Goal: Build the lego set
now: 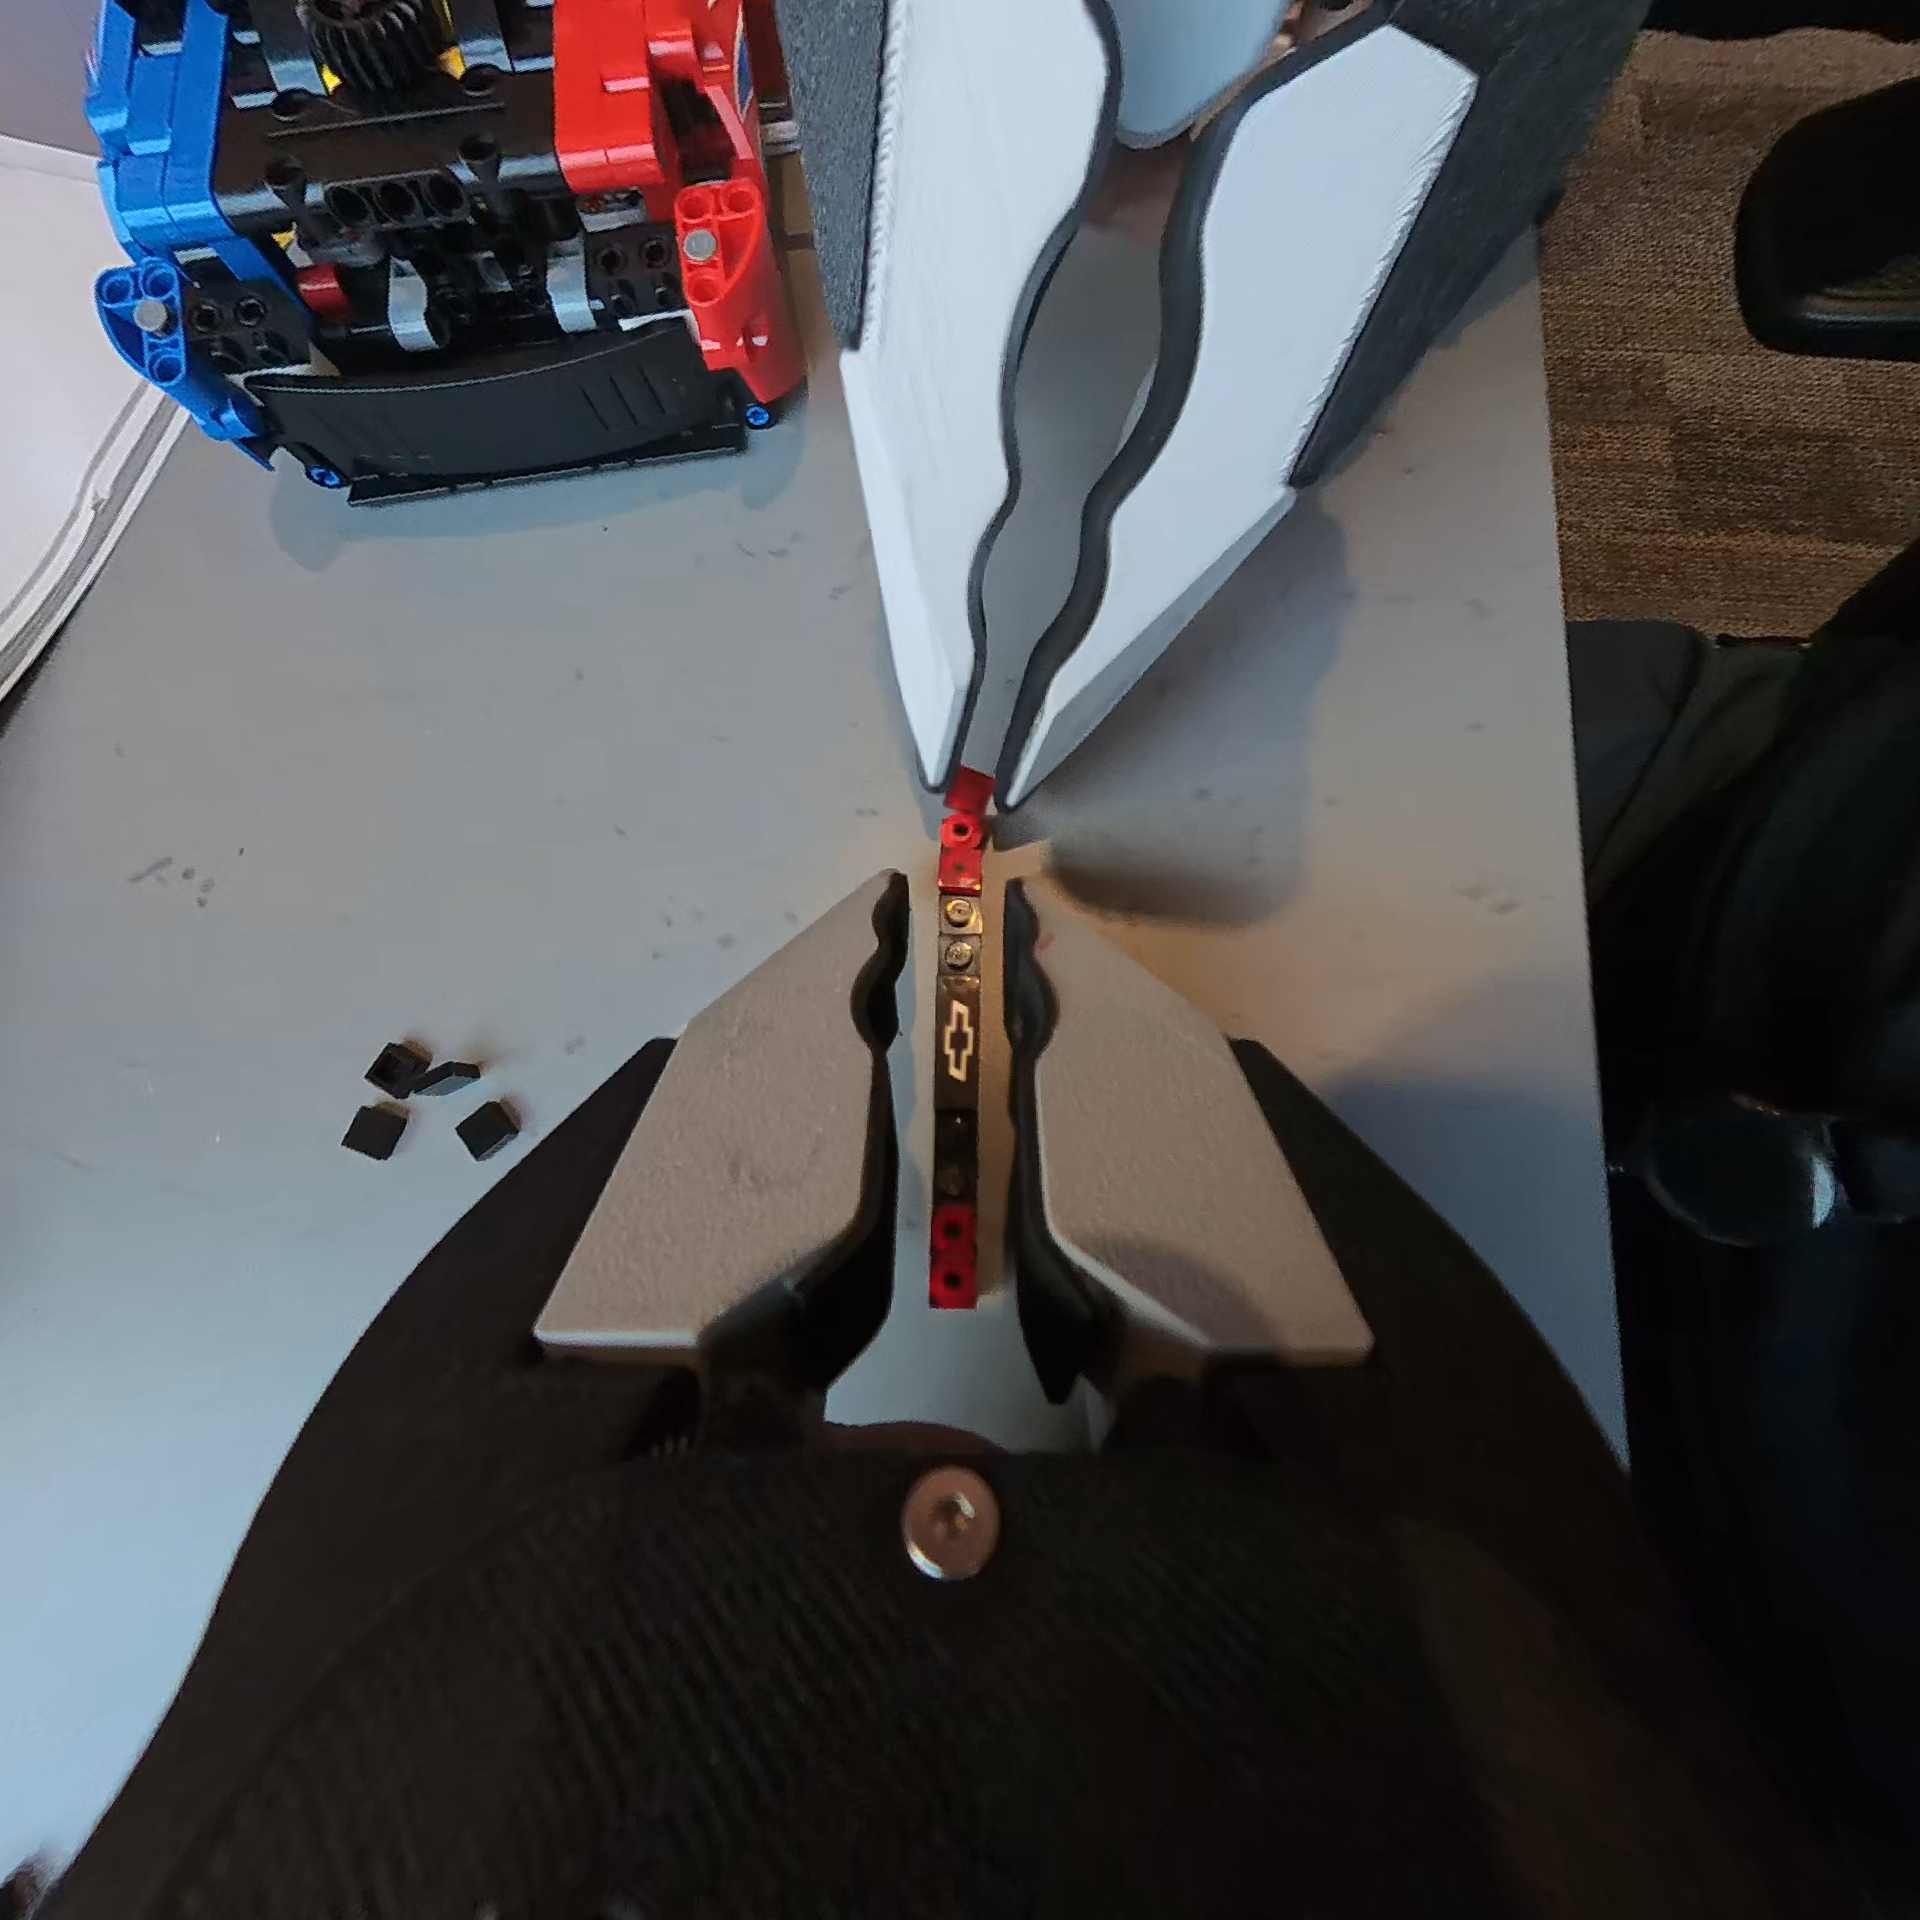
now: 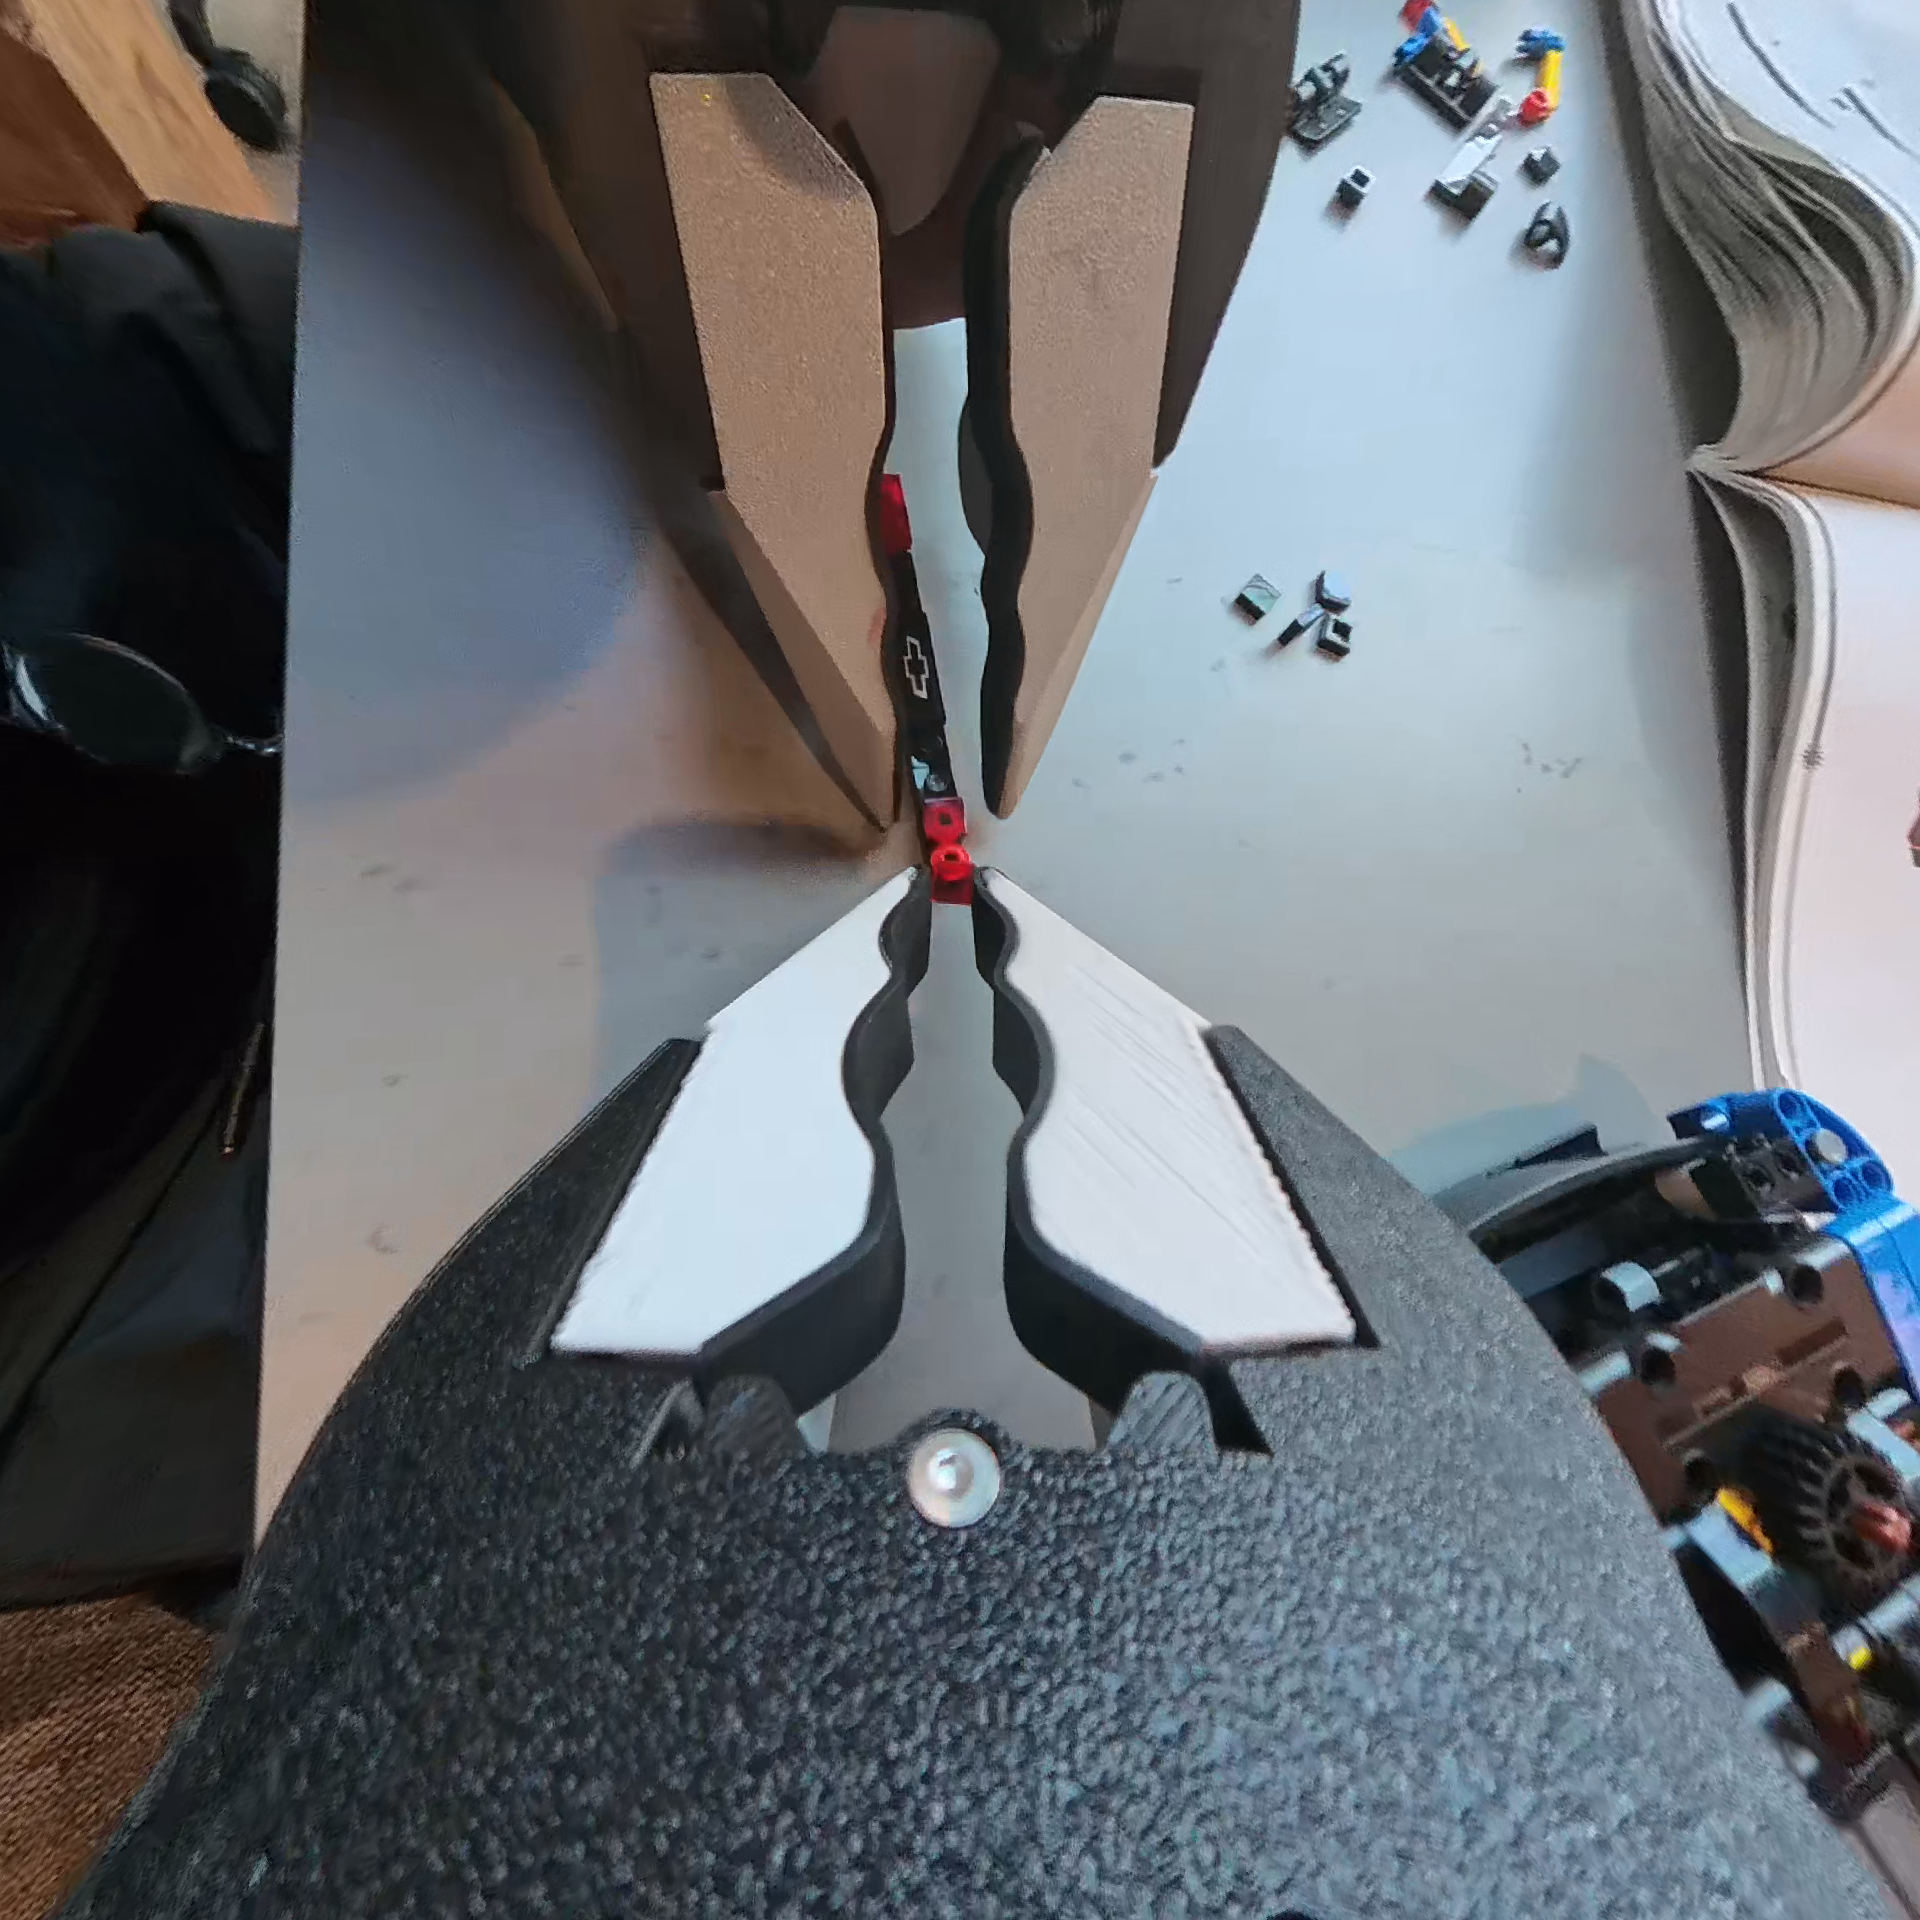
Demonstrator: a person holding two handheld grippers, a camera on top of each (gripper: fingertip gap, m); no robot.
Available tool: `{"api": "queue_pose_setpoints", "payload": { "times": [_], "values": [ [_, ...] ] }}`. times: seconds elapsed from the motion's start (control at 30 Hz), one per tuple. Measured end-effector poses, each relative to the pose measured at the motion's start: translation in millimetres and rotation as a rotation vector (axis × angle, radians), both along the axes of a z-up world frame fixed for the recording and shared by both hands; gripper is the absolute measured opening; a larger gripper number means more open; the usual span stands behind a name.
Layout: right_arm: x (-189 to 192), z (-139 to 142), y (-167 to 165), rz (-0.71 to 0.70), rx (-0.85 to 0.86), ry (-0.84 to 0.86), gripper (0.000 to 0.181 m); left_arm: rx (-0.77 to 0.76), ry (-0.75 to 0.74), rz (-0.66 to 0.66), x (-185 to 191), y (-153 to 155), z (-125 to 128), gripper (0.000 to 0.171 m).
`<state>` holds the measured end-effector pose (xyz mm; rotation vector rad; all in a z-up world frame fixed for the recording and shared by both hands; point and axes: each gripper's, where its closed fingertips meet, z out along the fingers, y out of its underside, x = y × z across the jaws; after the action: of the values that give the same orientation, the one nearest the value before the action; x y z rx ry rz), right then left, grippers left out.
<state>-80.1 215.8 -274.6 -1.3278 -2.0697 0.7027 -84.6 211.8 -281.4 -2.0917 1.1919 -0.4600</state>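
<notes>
My left gripper (image 1: 954,886) has grey fingers and is shut on a long black lego strip (image 1: 957,1049) with red ends, held lengthwise between the jaws just above the grey table (image 1: 520,779). My right gripper (image 2: 951,879) has white fingers and is shut on a small red piece (image 2: 950,883) at its tips. That piece meets the strip's far red end (image 2: 943,823). In the left wrist view the right gripper (image 1: 971,795) comes down from the top and faces the left gripper tip to tip. The strip (image 2: 916,665) also shows in the right wrist view.
A partly built blue, red and black lego car (image 1: 447,260) stands on the table, also in the right wrist view (image 2: 1766,1351). Several small black pieces (image 1: 431,1107) lie near the left gripper. An open instruction booklet (image 2: 1766,260) and loose parts (image 2: 1455,104) lie beyond. The table edge (image 1: 1558,727) is close. Left and right tips are no more than a few centimetres apart.
</notes>
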Motion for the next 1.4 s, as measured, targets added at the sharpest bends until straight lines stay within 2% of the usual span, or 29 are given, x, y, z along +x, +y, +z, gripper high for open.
{"api": "queue_pose_setpoints", "payload": {
  "times": [0.1, 0.43, 0.77, 0.97, 1.07, 1.2, 1.33, 1.4],
  "values": [
    [-3, -1, -2, 0.032, -0.013, -0.011, 0.007, -0.004, -0.012, -0.002, 1, 0, 0, 0.005],
    [-3, -4, -2, 0.106, -0.016, -0.087, 0.007, 0.008, -0.019, -0.032, 2, 0, -2, 0.004],
    [-2, -6, -2, 0.141, -0.162, -0.357, 0.006, 0.027, -0.007, -0.046, 2, 0, -2, 0.005],
    [-2, -8, -3, 0.209, -0.081, -0.465, 0.006, 0.019, -0.012, -0.042, 2, 0, -2, 0.005],
    [-4, -8, -5, 0.185, -0.107, -0.451, 0.006, -0.005, -0.026, -0.039, 0, -2, -2, 0.005],
    [-5, -8, -6, 0.129, -0.057, -0.394, 0.006, 0.008, -0.02, -0.039, -1, -2, -2, 0.005],
    [-3, -5, -4, 0.05, -0.062, -0.284, 0.006, 0.012, -0.02, -0.04, -1, -2, -3, 0.005],
    [-1, 2, -6, 0.034, -0.101, -0.228, 0.0, 0.013, -0.02, -0.04, -1, -2, -3, 0.005]
  ]
}}
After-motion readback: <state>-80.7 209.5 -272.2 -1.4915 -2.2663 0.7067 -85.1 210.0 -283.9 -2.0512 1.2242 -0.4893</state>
